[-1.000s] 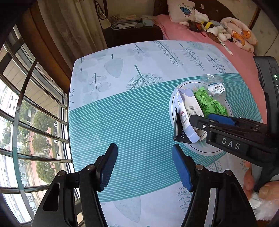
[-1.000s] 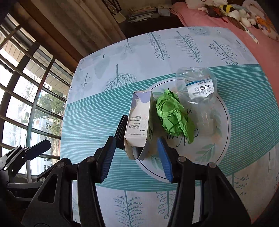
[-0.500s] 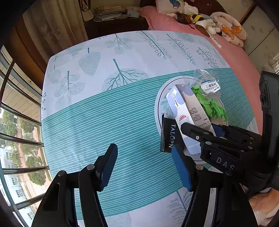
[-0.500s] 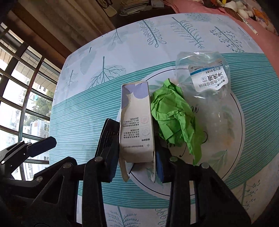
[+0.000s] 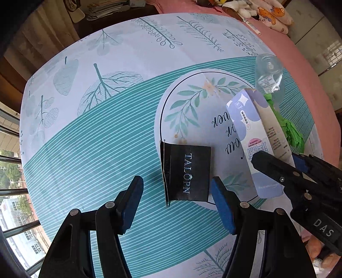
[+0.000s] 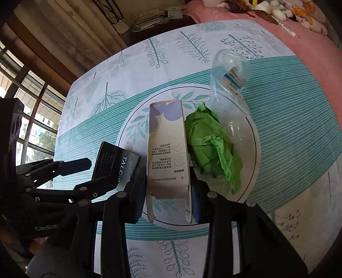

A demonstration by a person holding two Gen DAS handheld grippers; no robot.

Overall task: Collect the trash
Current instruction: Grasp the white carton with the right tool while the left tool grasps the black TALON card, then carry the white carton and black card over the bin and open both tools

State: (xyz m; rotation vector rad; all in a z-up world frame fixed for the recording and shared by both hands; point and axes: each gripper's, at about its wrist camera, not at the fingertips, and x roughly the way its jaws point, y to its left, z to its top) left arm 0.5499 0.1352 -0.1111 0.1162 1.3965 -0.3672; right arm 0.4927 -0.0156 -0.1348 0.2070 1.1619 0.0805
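My right gripper [image 6: 166,205] is shut on a white and lilac carton [image 6: 167,149] and holds it lifted off the table; the carton also shows in the left wrist view [image 5: 256,139]. A flat black TALOPN box [image 5: 187,174] lies on the tablecloth just ahead of my left gripper [image 5: 177,205], which is open with the box between its fingertips' line. The black box also shows in the right wrist view [image 6: 116,162]. Crumpled green paper [image 6: 210,145] and a clear plastic bottle [image 6: 230,85] lie on the cloth's round print to the right.
The table wears a teal and white leaf-print cloth [image 5: 96,139]. A pink bed [image 6: 299,32] with soft toys stands behind the table. Window bars [image 5: 8,171] are at the left. A dark shelf with papers [image 6: 149,19] is at the back.
My right gripper closed on the carton and lifted it, uncovering the black box. My left gripper moved forward and right toward the black box.
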